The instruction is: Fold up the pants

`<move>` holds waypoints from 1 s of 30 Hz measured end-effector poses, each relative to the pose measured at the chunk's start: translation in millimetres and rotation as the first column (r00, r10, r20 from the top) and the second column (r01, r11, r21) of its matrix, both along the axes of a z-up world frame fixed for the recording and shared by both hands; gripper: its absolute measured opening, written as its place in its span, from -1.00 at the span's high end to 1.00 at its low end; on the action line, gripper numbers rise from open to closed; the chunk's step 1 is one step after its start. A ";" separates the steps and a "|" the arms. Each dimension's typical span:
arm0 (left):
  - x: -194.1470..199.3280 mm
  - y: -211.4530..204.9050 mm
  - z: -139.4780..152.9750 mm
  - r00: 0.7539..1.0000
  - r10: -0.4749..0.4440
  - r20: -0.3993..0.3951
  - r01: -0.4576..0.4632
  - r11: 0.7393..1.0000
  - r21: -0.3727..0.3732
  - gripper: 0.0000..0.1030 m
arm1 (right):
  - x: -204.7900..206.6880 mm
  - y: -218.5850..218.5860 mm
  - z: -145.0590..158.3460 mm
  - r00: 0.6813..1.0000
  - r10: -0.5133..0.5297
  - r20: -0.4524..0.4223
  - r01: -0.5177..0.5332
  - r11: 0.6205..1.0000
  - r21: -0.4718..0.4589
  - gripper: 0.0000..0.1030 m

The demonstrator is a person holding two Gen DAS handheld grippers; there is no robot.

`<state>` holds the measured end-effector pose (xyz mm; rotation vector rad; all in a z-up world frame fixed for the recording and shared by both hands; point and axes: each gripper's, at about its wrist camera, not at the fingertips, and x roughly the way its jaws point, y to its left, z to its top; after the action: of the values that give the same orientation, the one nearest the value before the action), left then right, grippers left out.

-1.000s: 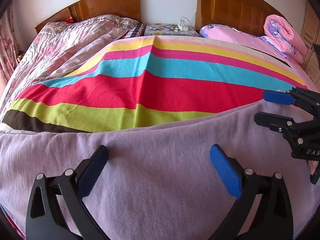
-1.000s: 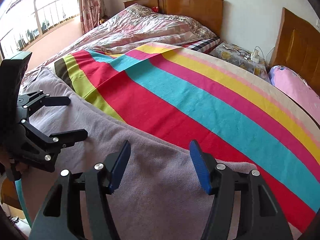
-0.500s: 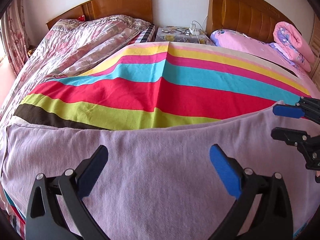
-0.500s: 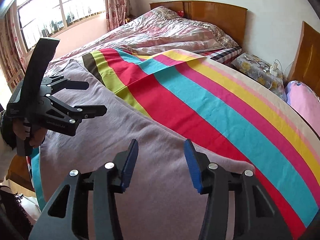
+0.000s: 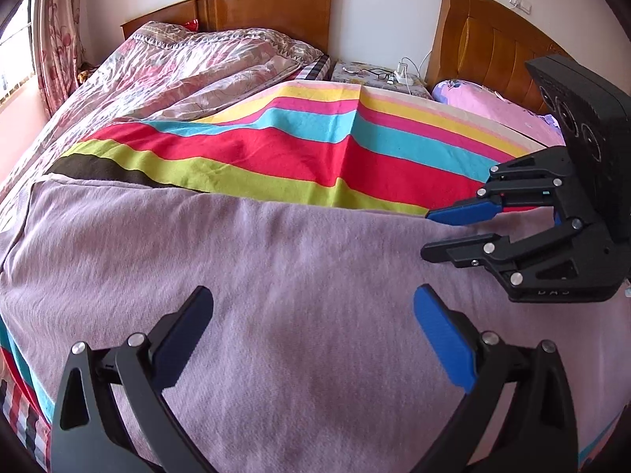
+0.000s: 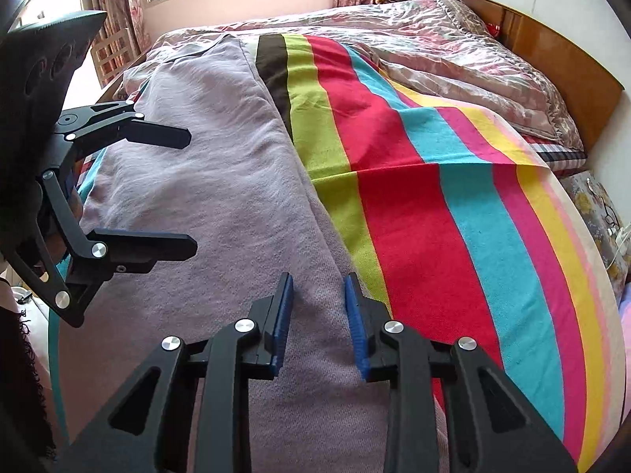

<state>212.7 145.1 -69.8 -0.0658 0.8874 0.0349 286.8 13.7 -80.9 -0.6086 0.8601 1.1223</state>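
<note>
The pants (image 5: 276, 276) are lying flat across the near part of the bed, a soft lilac knit with a faintly fuzzy surface, spread over a striped blanket (image 5: 299, 153). Their far edge is running in a long straight line against the blanket's green band, and one end is reaching towards the window side, where shallow wrinkles are gathering (image 6: 205, 126). The rest of the cloth is lying smooth.

The left gripper (image 5: 311, 339) is hovering above the pants with its jaws standing wide and nothing between them. The right gripper (image 6: 318, 323) is pointing down at the pants near their far edge; its jaws have just been closing and are now standing narrow, with a small ridge of lilac cloth lying in the gap, though the pads are not yet pressing on it
</note>
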 end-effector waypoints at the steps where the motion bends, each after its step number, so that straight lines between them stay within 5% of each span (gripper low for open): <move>1: 0.5 0.2 -0.2 1.000 -0.002 0.001 0.002 1.000 -0.006 -0.97 | 0.7 -0.3 0.3 1.000 -0.006 0.009 0.006 1.000 -0.002 0.63; 4: 4.8 -1.4 -4.9 1.000 -0.006 -0.016 0.006 1.000 -0.013 -0.97 | -3.2 -2.6 2.4 0.999 -0.020 0.050 0.019 1.000 0.020 0.90; 8: 5.8 -6.2 -1.1 1.000 -0.025 -0.006 0.025 1.000 -0.001 -0.97 | -18.3 -1.6 9.1 0.987 -0.042 0.155 0.040 0.999 0.014 0.91; 15: 16.7 -4.6 -21.0 0.997 -0.015 -0.072 0.017 0.999 0.027 -0.97 | -6.6 0.7 -3.1 0.975 -0.143 0.172 0.140 0.990 0.030 0.93; 17: 13.2 -5.2 -22.5 0.998 -0.028 -0.063 0.030 0.999 0.043 -0.97 | -4.1 -3.8 -0.9 0.978 -0.166 0.127 0.160 0.985 0.059 0.70; 19: 11.8 -4.6 -19.1 0.997 -0.027 -0.069 0.030 0.999 0.043 -0.97 | -1.2 -13.5 8.0 0.971 -0.221 0.088 0.215 0.974 0.070 -0.39; 20: 10.5 -3.3 -14.9 0.998 -0.024 -0.058 0.026 0.999 0.035 -0.97 | -2.9 -22.3 15.3 0.966 -0.249 0.075 0.240 0.965 0.102 -0.49; 26: 18.2 0.8 -7.0 0.999 -0.018 -0.046 0.019 0.999 0.026 -0.97 | -11.8 -57.3 8.2 0.954 -0.300 -0.001 0.299 0.952 0.057 -0.40; 30: 28.1 8.0 -21.8 0.997 -0.014 -0.082 0.015 1.000 0.021 -0.97 | 1.8 -87.1 -6.1 0.907 -0.421 -0.029 0.422 0.904 0.070 -0.30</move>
<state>240.8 153.1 -91.6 -0.0381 0.9695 0.0337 288.6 -73.3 -87.0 -0.3285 0.9049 0.7594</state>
